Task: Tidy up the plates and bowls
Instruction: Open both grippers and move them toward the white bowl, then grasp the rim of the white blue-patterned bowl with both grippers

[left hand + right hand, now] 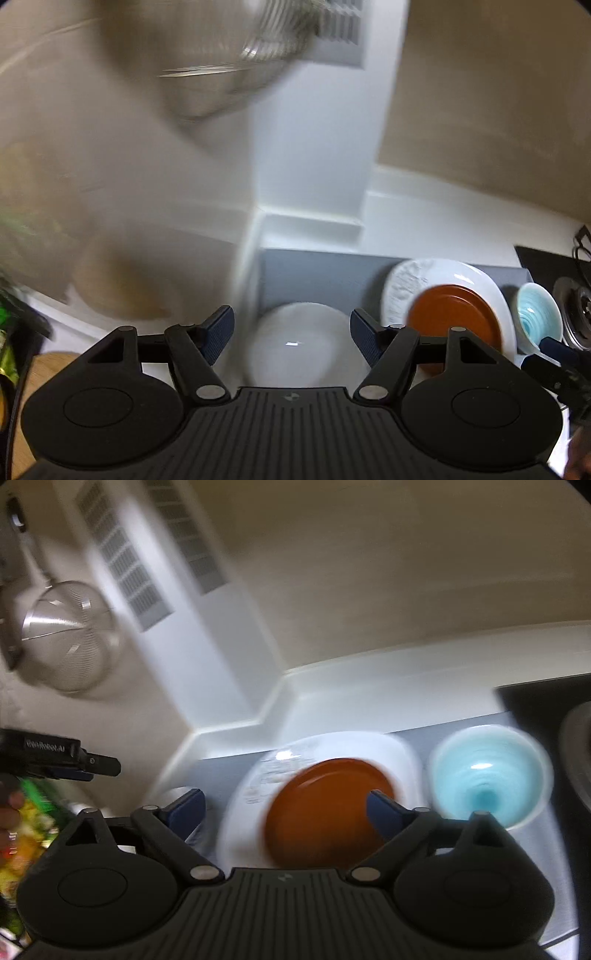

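The left gripper (291,334) stood released above a white bowl (306,343) at the grey mat's (317,273) left end. Mid-mat, the right gripper (286,810) hung empty over an orange plate (328,805) on a white plate (399,753); a blue bowl (487,775) sat rightmost. Advised: settle before clamping any rim.

Smearing heavily with motion blur in both views, worst at upper left; bending and darkening toward fisheye corners; glinting softly off the white bowl (299,343) and blue bowl (487,771).
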